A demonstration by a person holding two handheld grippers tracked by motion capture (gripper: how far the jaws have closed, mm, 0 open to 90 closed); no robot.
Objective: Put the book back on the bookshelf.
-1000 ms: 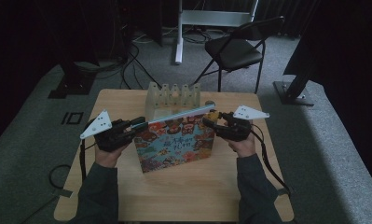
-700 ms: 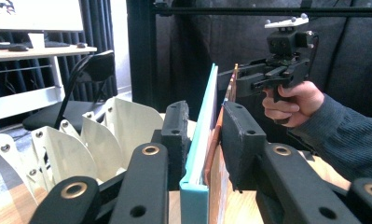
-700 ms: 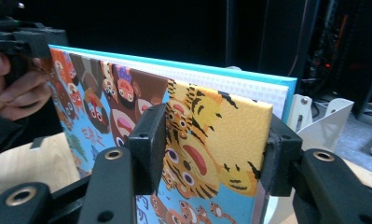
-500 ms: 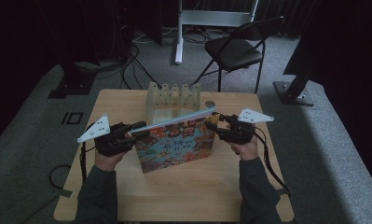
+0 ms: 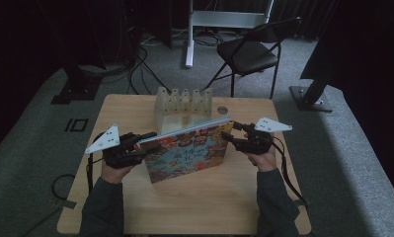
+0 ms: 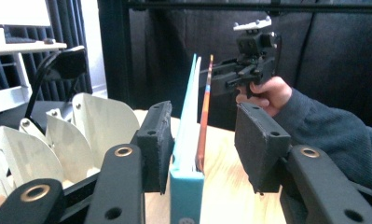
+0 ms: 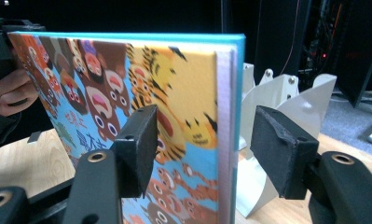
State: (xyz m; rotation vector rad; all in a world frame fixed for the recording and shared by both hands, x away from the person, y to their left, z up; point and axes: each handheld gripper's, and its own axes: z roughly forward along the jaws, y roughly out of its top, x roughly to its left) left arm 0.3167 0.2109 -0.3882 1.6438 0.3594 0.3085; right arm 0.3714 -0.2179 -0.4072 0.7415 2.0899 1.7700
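A picture book (image 5: 189,153) with a colourful animal cover and a teal spine stands upright on the wooden table (image 5: 184,212). My left gripper (image 5: 152,140) is at its left end. In the left gripper view the book (image 6: 188,140) sits between the open jaws of that gripper (image 6: 207,144), close against the left pad (image 6: 155,144) and apart from the right one. My right gripper (image 5: 229,131) straddles the book's right end. There the cover (image 7: 127,93) passes between the open jaws of that gripper (image 7: 207,151), with a gap on the far side. The right gripper (image 6: 239,70) also shows across the book.
A pale slotted rack (image 5: 182,103) with upright dividers stands just behind the book; it appears as the rack (image 6: 81,126) and the rack (image 7: 286,102) in the gripper views. A small round disc (image 5: 222,109) lies beside it. A black folding chair (image 5: 249,52) is beyond the table.
The book's top edge has come slightly lower and nearer the person, and the left gripper has shifted a little left with it. The right gripper has hardly moved.
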